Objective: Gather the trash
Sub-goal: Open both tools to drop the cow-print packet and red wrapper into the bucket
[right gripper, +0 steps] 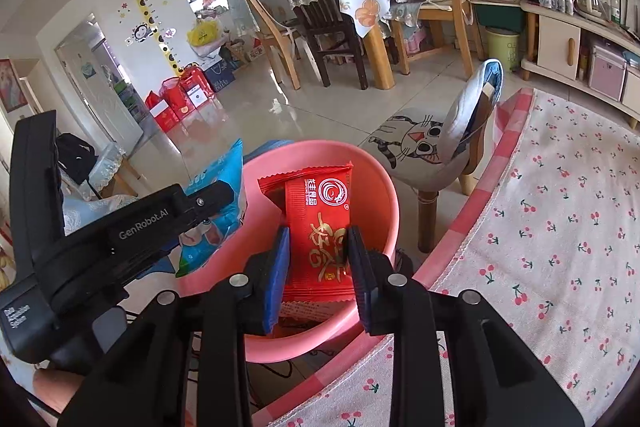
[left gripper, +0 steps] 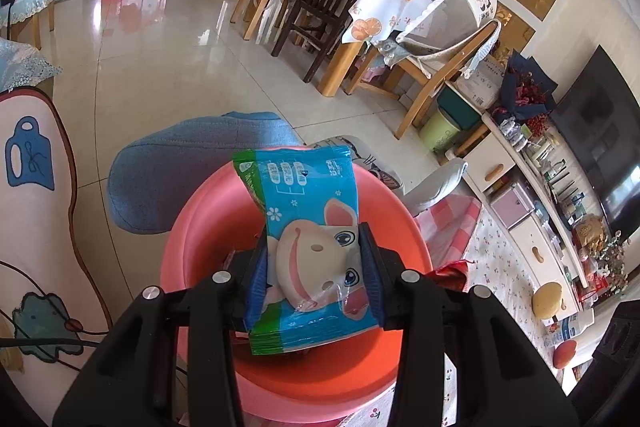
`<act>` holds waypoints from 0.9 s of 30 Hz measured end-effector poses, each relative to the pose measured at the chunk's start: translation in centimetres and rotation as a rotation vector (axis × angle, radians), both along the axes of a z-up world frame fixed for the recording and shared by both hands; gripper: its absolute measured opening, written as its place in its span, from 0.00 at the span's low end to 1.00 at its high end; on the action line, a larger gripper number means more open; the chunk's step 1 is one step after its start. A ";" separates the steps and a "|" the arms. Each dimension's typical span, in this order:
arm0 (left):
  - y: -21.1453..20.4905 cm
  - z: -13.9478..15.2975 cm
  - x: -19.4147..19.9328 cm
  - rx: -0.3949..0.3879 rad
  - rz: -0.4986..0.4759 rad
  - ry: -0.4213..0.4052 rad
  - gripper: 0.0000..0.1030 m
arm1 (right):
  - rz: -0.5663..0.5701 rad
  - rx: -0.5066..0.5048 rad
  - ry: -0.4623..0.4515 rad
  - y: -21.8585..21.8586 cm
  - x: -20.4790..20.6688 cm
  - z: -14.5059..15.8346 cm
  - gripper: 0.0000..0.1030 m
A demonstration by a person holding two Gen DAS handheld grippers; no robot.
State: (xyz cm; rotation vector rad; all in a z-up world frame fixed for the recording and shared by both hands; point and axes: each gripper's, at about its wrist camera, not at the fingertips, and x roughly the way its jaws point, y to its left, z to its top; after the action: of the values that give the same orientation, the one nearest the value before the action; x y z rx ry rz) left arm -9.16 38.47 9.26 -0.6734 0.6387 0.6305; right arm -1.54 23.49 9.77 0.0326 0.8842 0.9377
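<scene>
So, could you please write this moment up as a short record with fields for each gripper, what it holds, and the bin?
left gripper: shut on blue plastic snack wrapper with a cartoon cow
right gripper: shut on red foil snack wrapper with gold characters
bin: round pink plastic basin, below both wrappers
release: not yet done
beside bin: cherry-print tablecloth, cat-print chair

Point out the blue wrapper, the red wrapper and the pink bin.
blue wrapper (left gripper: pixel 304 227): left wrist view, on its cartoon face.
red wrapper (right gripper: pixel 320 223): right wrist view, on its printed front.
pink bin (right gripper: pixel 384 187): right wrist view, on its inner wall.
</scene>
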 end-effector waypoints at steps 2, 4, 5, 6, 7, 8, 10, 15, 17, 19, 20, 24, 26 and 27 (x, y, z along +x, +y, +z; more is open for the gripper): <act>0.0 -0.1 0.0 0.000 0.006 0.008 0.42 | -0.009 -0.003 0.013 -0.1 0.2 -0.5 0.33; 0.0 0.0 0.1 0.022 0.016 0.017 0.45 | -0.023 0.007 0.019 -0.6 0.3 -0.7 0.34; -0.2 0.0 0.1 0.031 0.018 0.024 0.53 | -0.031 0.011 0.015 -1.1 0.2 -0.8 0.39; -0.3 -0.1 0.2 0.041 0.020 0.032 0.59 | -0.039 0.014 0.009 -1.6 0.1 -0.9 0.43; -0.5 -0.1 0.4 0.052 0.018 0.039 0.61 | -0.046 0.016 0.003 -2.0 0.1 -0.9 0.45; -0.7 -0.1 0.5 0.061 0.014 0.042 0.63 | -0.055 0.014 -0.005 -2.5 0.0 -0.9 0.49; -1.1 0.1 0.7 0.088 0.002 0.041 0.67 | -0.072 0.003 -0.022 -3.4 -0.1 -0.9 0.58; -2.2 0.6 0.9 0.142 -0.027 0.036 0.82 | -0.120 -0.045 -0.094 -5.7 -1.0 -0.7 0.82; -2.9 0.8 1.0 0.169 -0.044 0.030 0.84 | -0.132 -0.062 -0.111 -6.6 -1.2 -0.8 0.83; -3.4 1.2 1.3 0.191 -0.062 0.027 0.88 | -0.148 -0.082 -0.127 -7.5 -1.4 -0.8 0.84; -3.8 1.4 1.4 0.205 -0.074 0.023 0.89 | -0.155 -0.088 -0.134 -7.8 -1.5 -0.8 0.85; -5.5 1.9 1.6 0.258 -0.109 0.010 0.94 | -0.178 -0.100 -0.146 -9.5 -1.8 -0.6 0.86; -6.3 2.2 1.8 0.281 -0.123 0.003 0.95 | -0.190 -0.106 -0.157 -10.5 -2.1 -0.5 0.86; -6.8 2.4 1.9 0.295 -0.132 0.002 0.96 | -0.195 -0.111 -0.164 -10.9 -2.2 -0.4 0.86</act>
State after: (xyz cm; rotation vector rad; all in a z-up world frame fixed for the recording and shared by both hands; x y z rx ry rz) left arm -7.24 31.72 11.61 -0.3533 0.5722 0.5880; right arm -3.77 12.62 9.38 -0.0517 0.7647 0.6984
